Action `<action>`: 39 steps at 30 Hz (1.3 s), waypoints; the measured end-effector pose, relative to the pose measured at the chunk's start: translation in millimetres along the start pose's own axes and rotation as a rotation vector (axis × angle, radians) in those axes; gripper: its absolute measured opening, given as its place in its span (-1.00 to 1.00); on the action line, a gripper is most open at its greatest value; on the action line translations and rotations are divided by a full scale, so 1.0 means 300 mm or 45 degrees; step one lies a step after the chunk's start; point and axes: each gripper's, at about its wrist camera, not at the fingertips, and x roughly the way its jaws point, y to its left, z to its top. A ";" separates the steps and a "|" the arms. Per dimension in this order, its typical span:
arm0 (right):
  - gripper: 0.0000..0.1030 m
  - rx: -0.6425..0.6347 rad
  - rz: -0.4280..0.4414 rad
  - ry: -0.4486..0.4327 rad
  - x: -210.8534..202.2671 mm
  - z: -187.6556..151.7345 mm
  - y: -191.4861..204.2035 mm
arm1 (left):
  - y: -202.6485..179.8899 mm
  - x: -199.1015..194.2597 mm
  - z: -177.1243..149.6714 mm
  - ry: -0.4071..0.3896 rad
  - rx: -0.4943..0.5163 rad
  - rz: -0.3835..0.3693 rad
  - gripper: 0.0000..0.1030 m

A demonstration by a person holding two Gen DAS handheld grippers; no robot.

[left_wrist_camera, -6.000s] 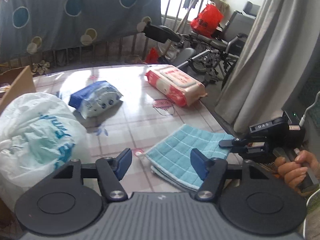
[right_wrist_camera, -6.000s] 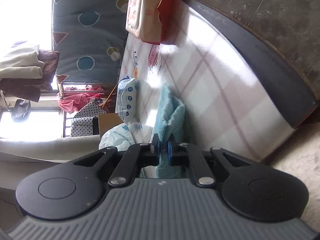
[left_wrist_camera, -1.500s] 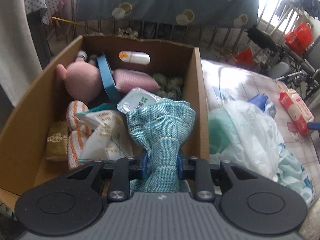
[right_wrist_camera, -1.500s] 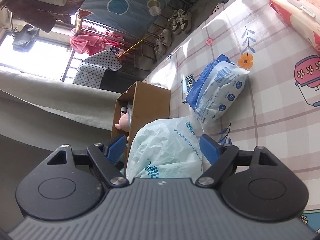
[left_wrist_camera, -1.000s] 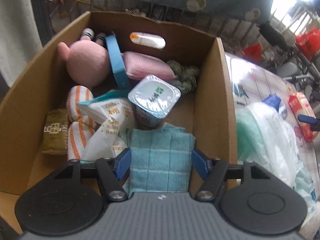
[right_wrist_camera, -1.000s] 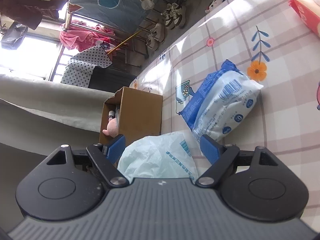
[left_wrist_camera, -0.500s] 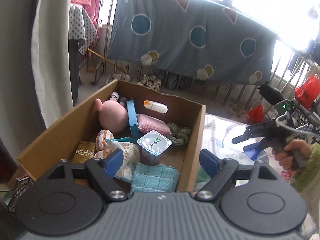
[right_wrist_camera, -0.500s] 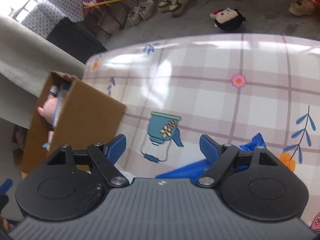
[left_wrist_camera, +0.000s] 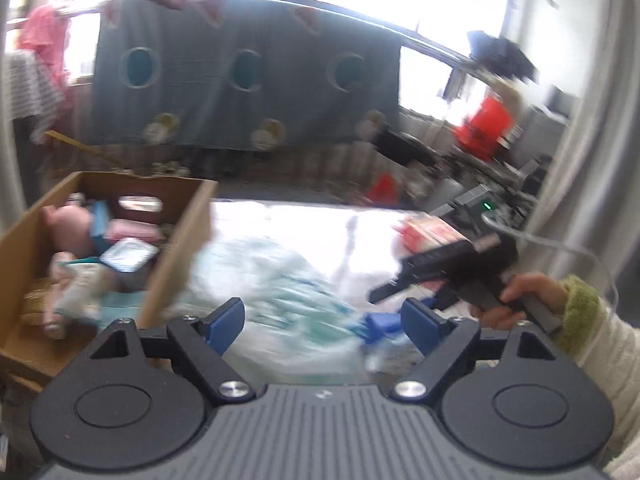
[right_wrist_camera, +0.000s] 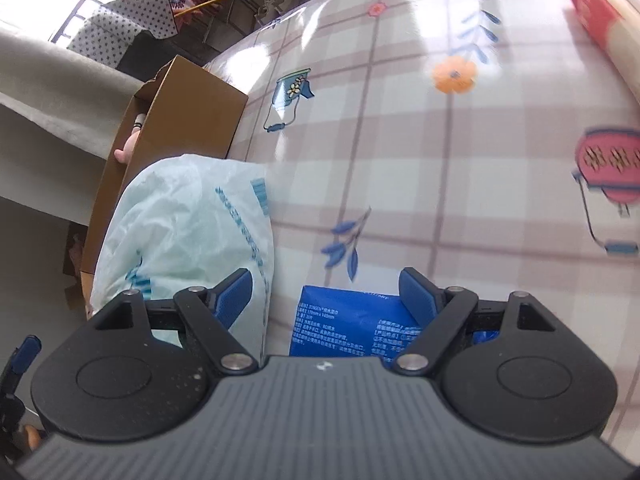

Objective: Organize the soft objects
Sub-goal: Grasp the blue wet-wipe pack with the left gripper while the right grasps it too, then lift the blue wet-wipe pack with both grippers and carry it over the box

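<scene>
My left gripper point(left_wrist_camera: 322, 314) hangs above a white-and-green plastic bag point(left_wrist_camera: 280, 288), its jaws opening with nothing between them. To the left, the cardboard box point(left_wrist_camera: 176, 256) holds the folded teal towel point(left_wrist_camera: 120, 302), a pink plush toy point(left_wrist_camera: 68, 220), a sealed cup and several packets. A blue wipes pack point(right_wrist_camera: 344, 328) lies on the tablecloth under my right gripper point(right_wrist_camera: 326, 286), which is open. Its blue pads stand wide on either side of the pack's near end without pressing it. The left wrist view is blurred.
A red-and-white wipes pack point(right_wrist_camera: 600, 12) lies at the far side of the checked tablecloth point(right_wrist_camera: 440, 152). The plastic bag point(right_wrist_camera: 188, 216) leans against the box's outer wall point(right_wrist_camera: 188, 108). A hand point(left_wrist_camera: 516, 300) in a cream and green sleeve holds the right gripper.
My left gripper let go of the teal towel in the box, opened, drew back and swung right over the plastic bag. The right gripper dropped down over the blue pack.
</scene>
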 end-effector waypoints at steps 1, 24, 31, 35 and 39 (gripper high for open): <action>0.58 0.027 0.024 -0.008 -0.026 -0.036 -0.027 | -0.048 0.016 -0.013 0.014 0.040 -0.031 0.68; 0.58 0.401 0.343 -0.104 -0.195 -0.392 -0.348 | -0.432 0.655 -0.189 0.436 0.399 -0.030 0.88; 0.64 0.428 0.525 -0.068 -0.171 -0.369 -0.325 | -0.438 0.670 -0.180 0.445 0.388 -0.018 0.99; 0.64 0.395 0.586 -0.129 -0.215 -0.348 -0.307 | -0.435 0.680 -0.179 0.450 0.386 -0.004 0.99; 0.65 0.371 0.629 -0.146 -0.236 -0.335 -0.287 | -0.425 0.691 -0.176 0.448 0.364 0.047 0.86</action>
